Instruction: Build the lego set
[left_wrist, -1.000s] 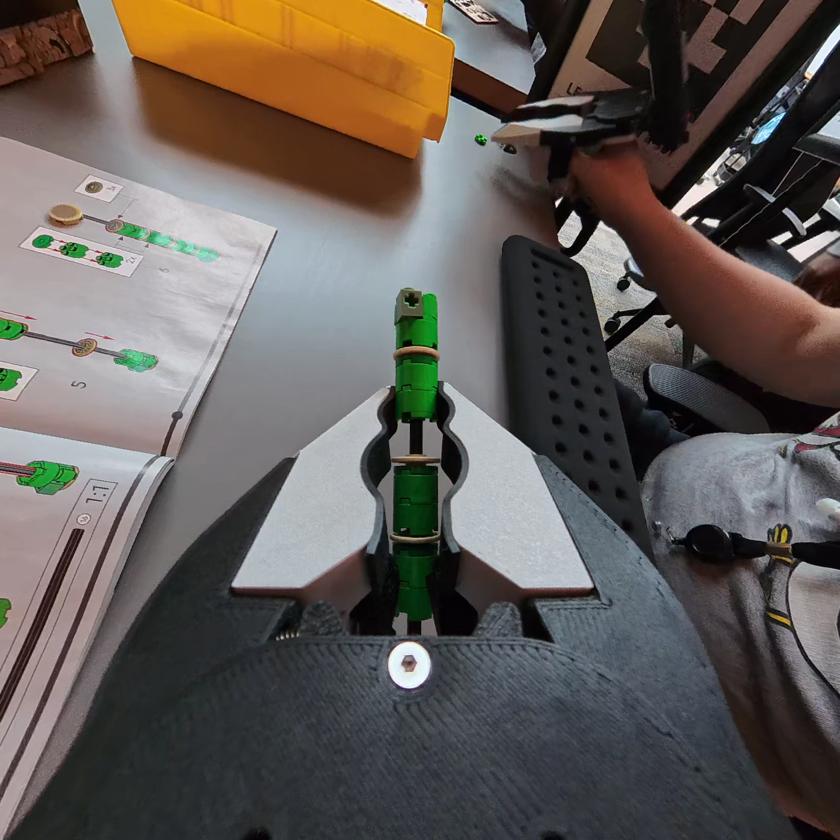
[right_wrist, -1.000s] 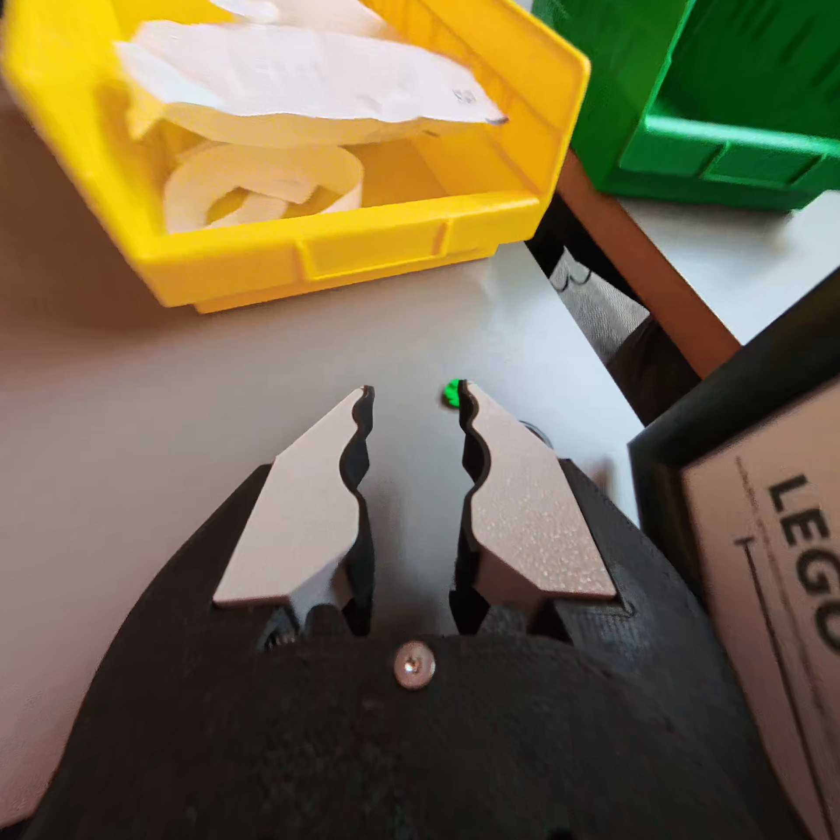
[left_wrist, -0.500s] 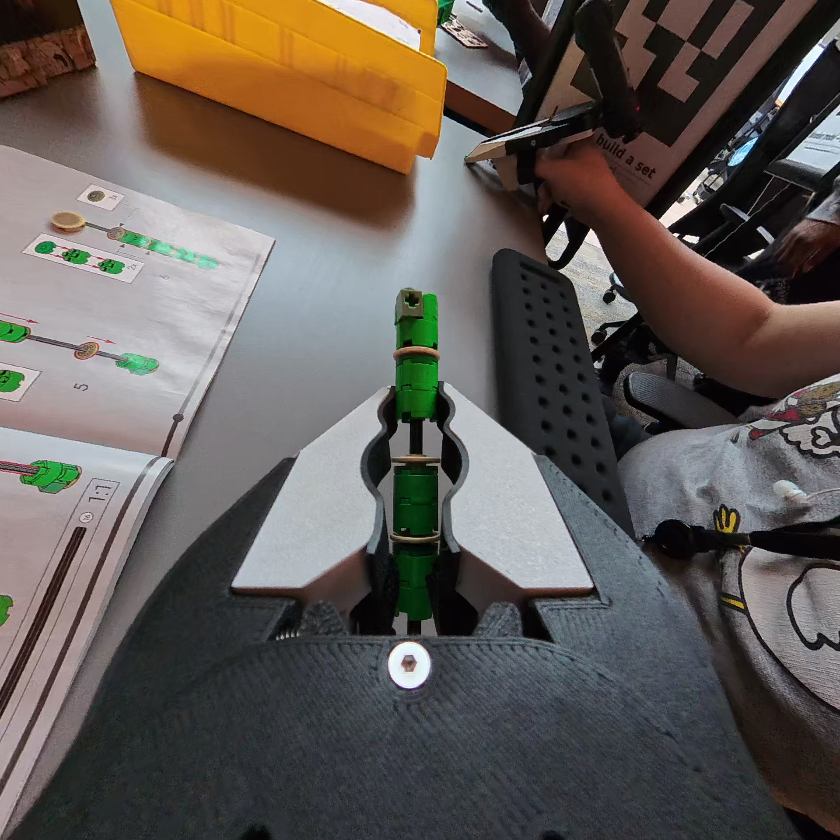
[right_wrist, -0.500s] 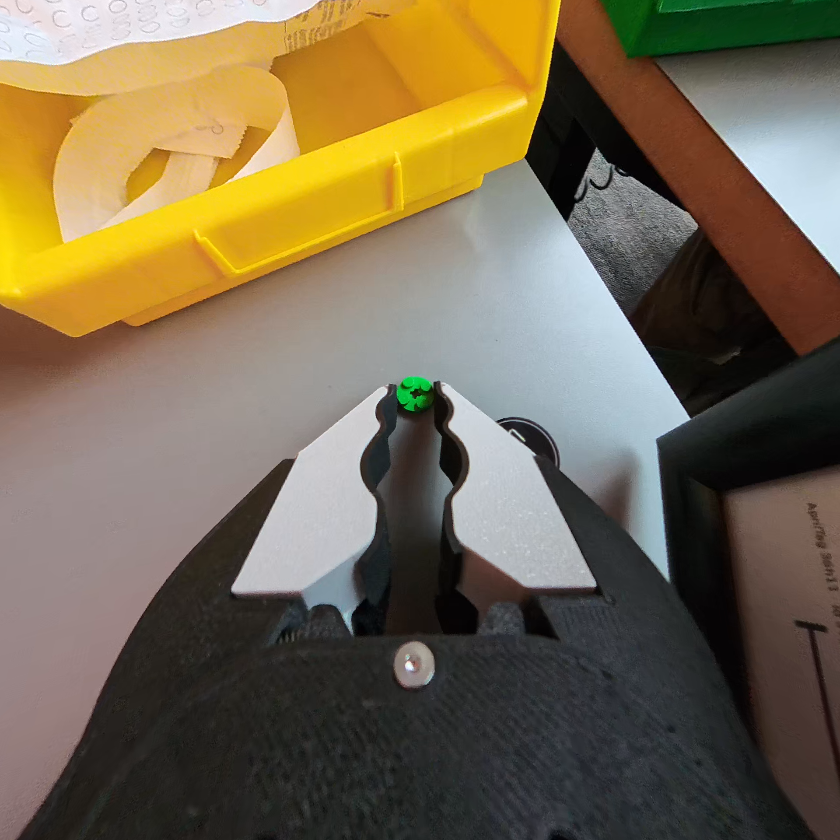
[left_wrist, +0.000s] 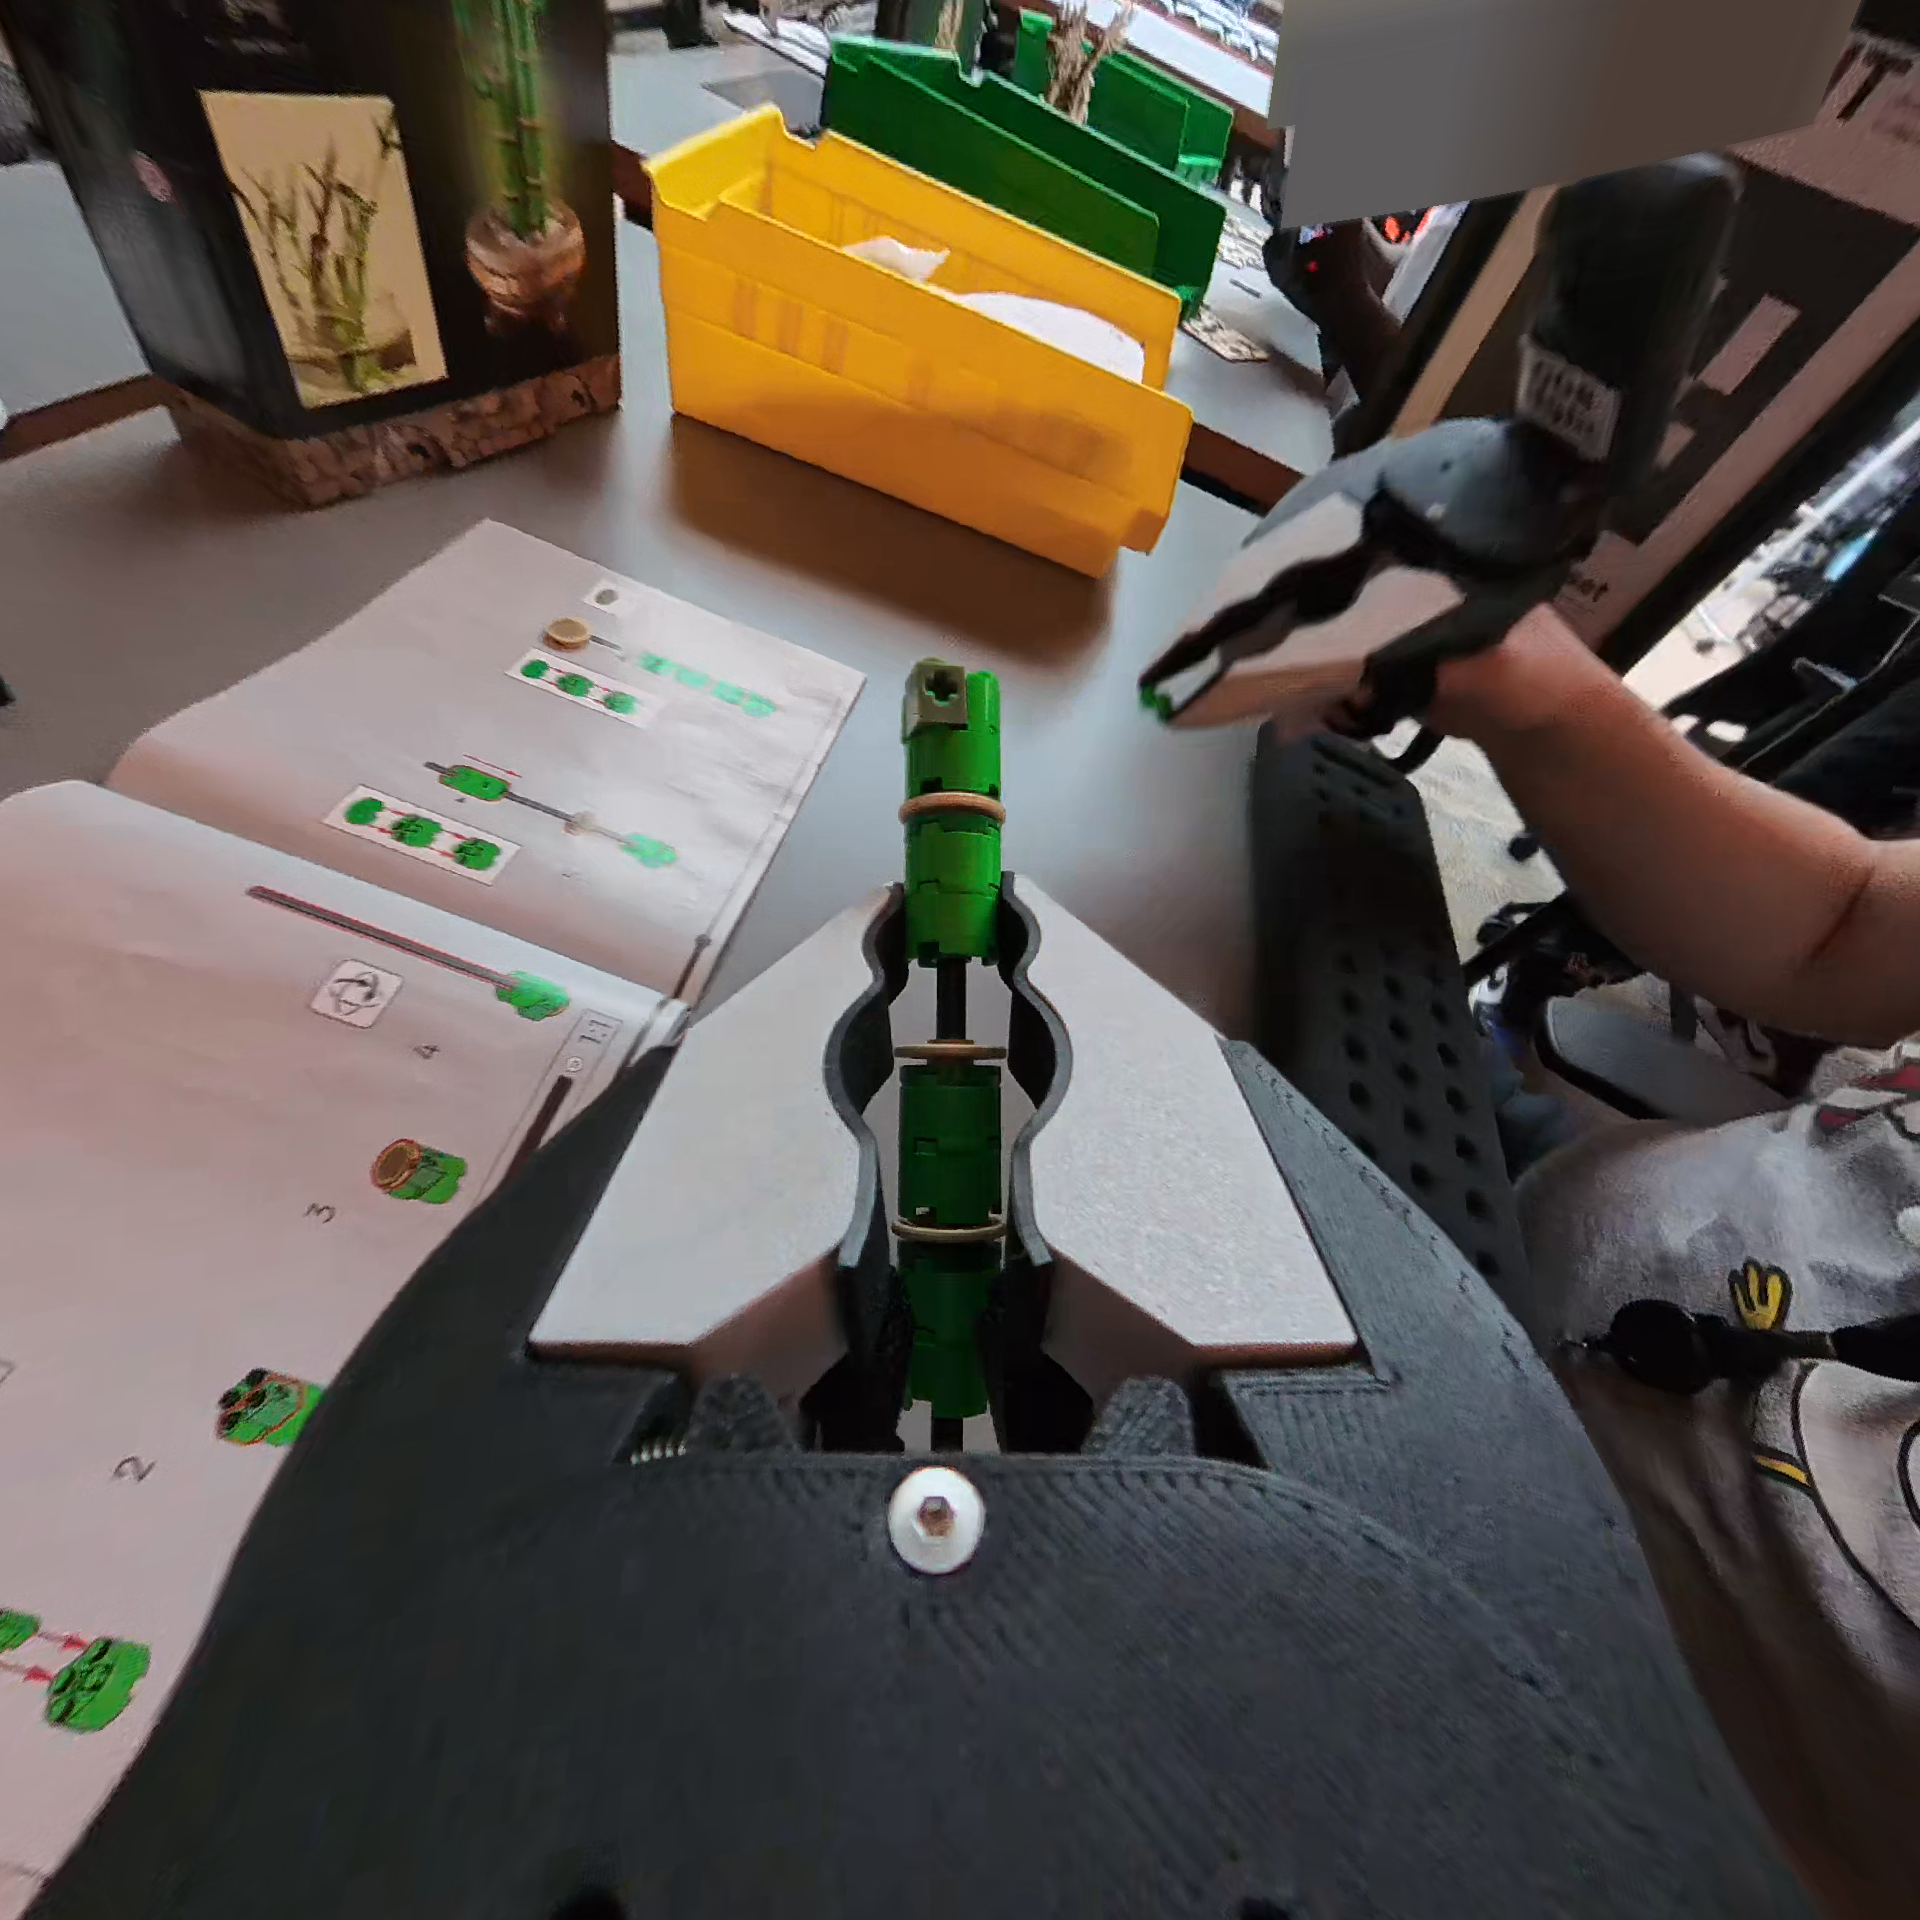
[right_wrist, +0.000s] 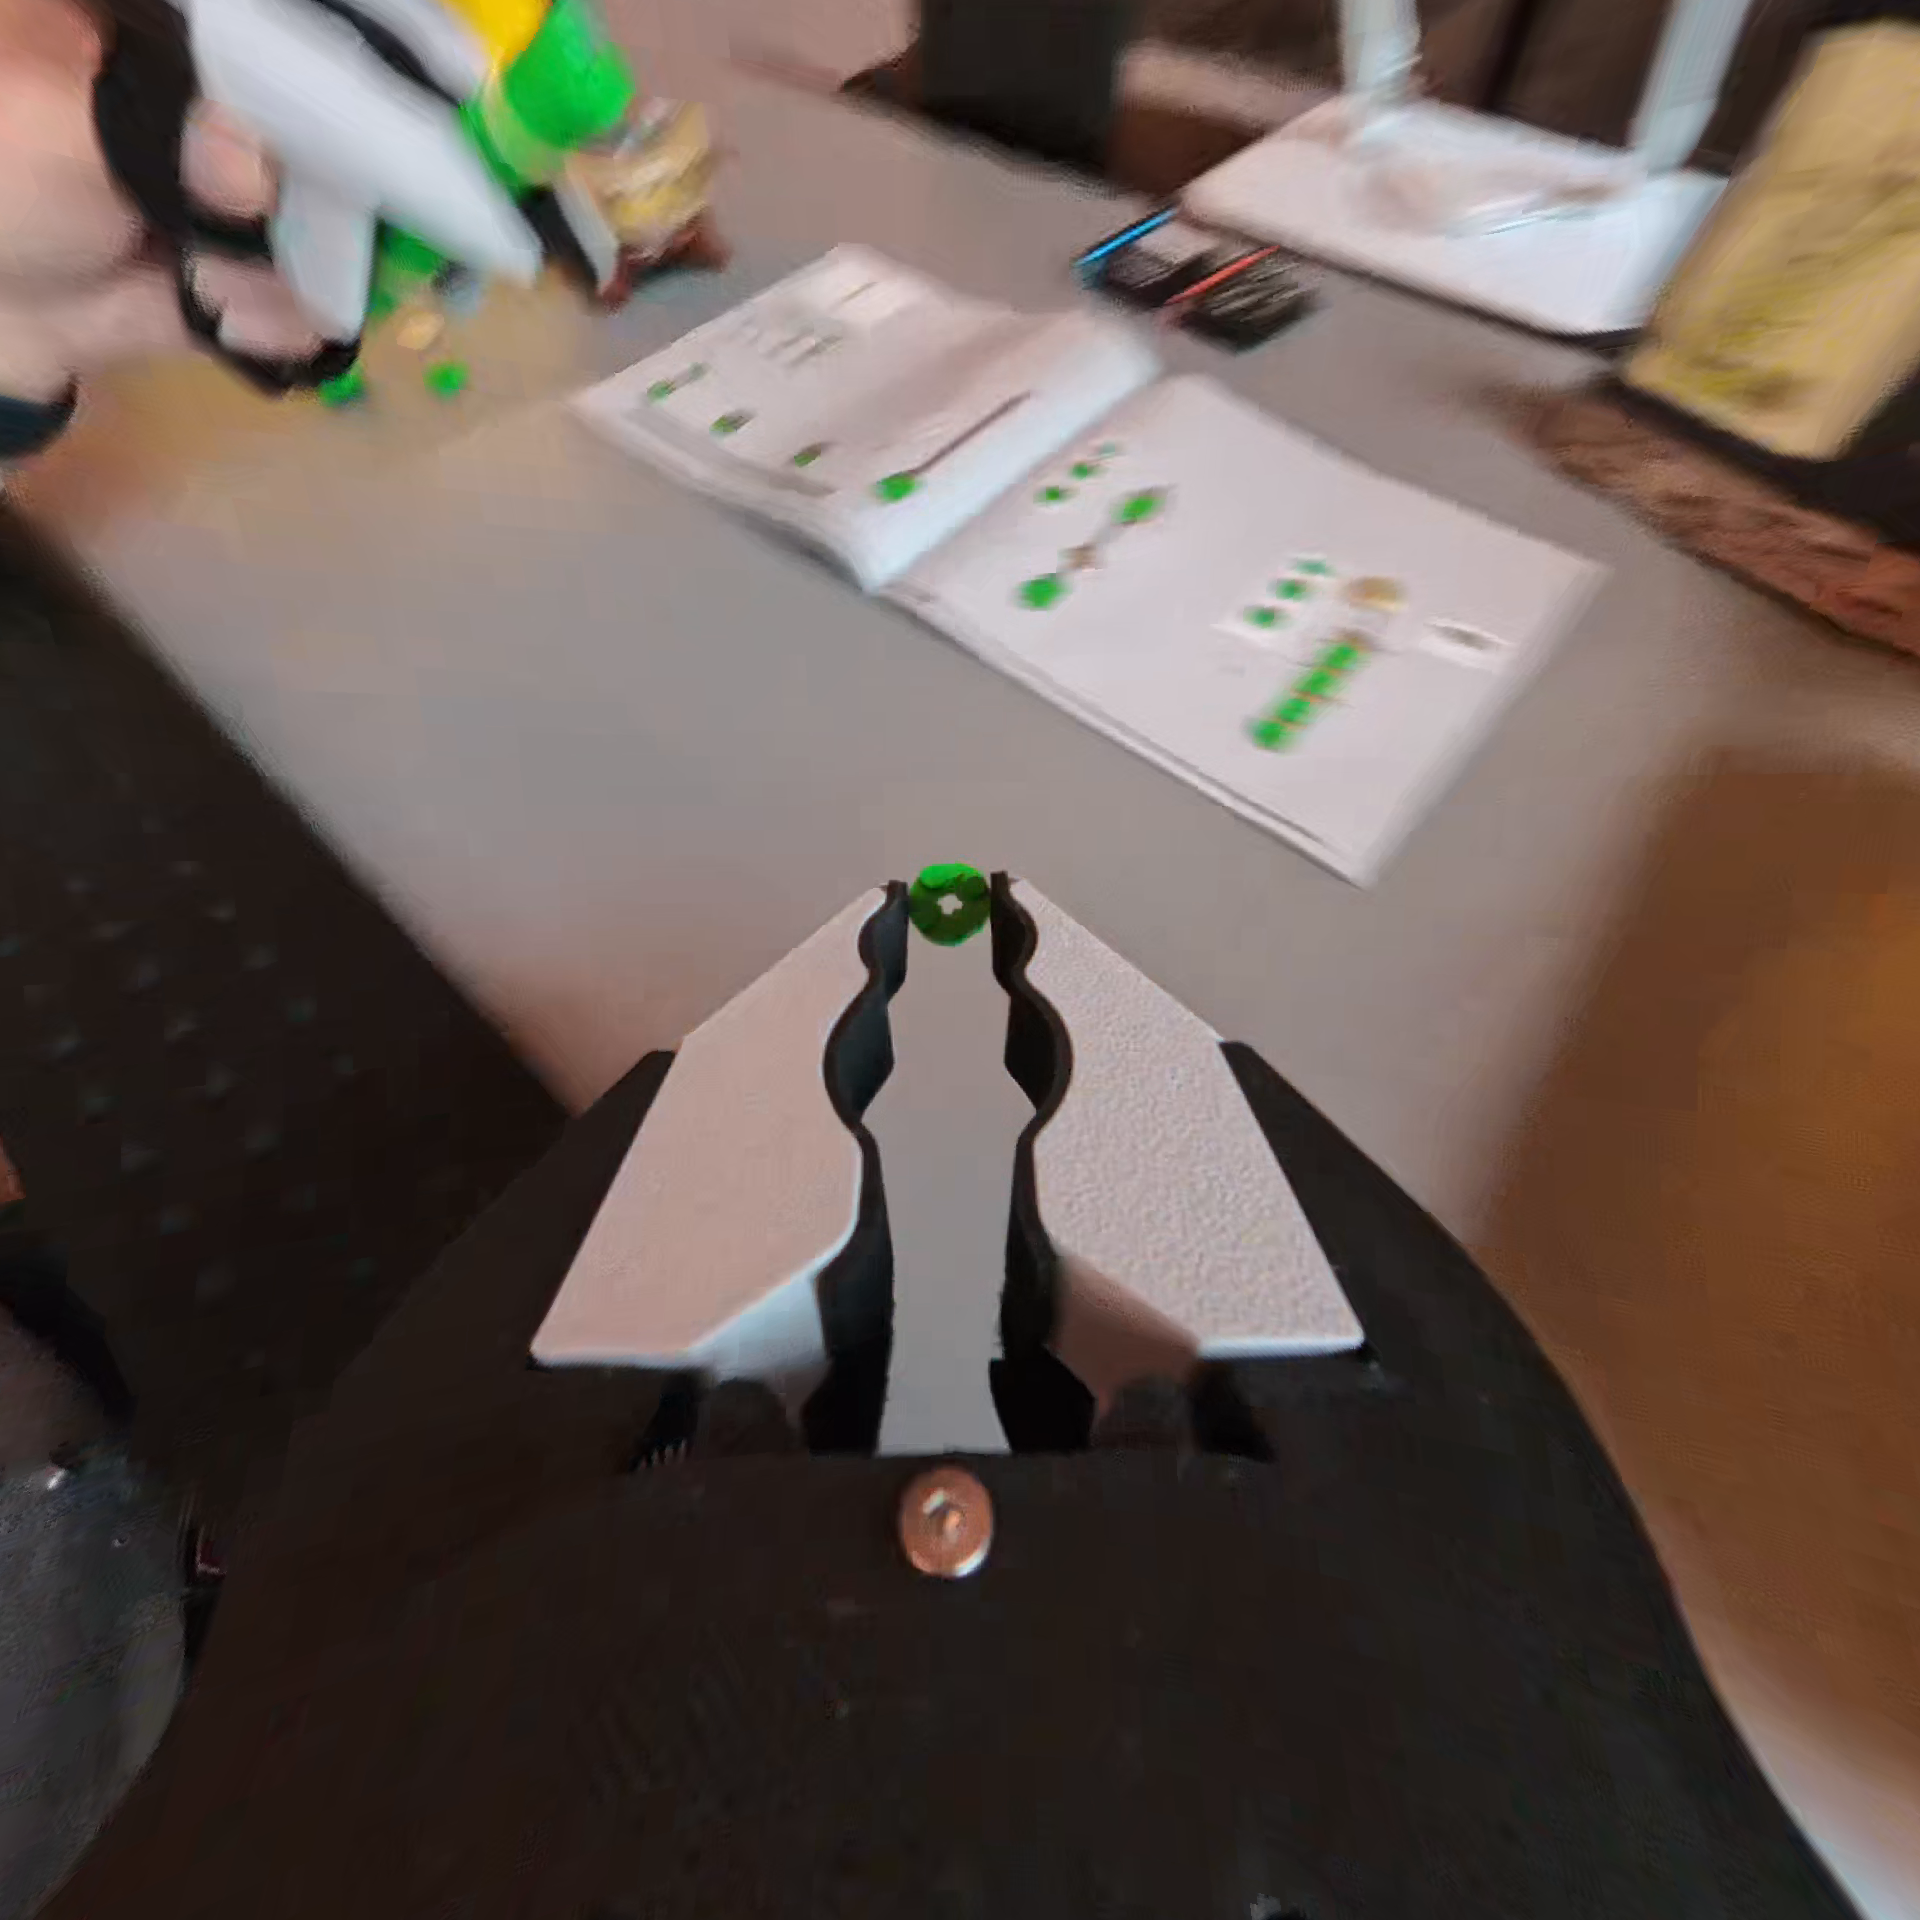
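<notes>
My left gripper (left_wrist: 948, 896) is shut on a green lego stalk (left_wrist: 950, 821), a black axle strung with green round bricks and tan rings, capped by an olive piece. The stalk points forward above the table. My right gripper (right_wrist: 943, 894) is shut on a small green round brick (right_wrist: 947, 904) at its fingertips. In the left wrist view the right gripper (left_wrist: 1169, 694) hovers to the right of the stalk's tip, brick end (left_wrist: 1153, 700) toward it. In the blurred right wrist view the left gripper (right_wrist: 416, 177) with the stalk shows at the upper left.
An open instruction booklet (left_wrist: 312, 935) lies left on the grey table (left_wrist: 987, 582). A yellow bin (left_wrist: 914, 343) with white bags and green bins (left_wrist: 1018, 166) stand behind. The set's box (left_wrist: 332, 229) stands far left. A black perforated pad (left_wrist: 1361, 987) lies right. Loose green pieces (right_wrist: 395, 384) lie on the table. There is about 15 cm between the tips of the two grippers.
My right gripper closed on the small green round brick by the yellow bin, lifted it and swung toward the left gripper. The left gripper tilted up slightly, still holding the stalk.
</notes>
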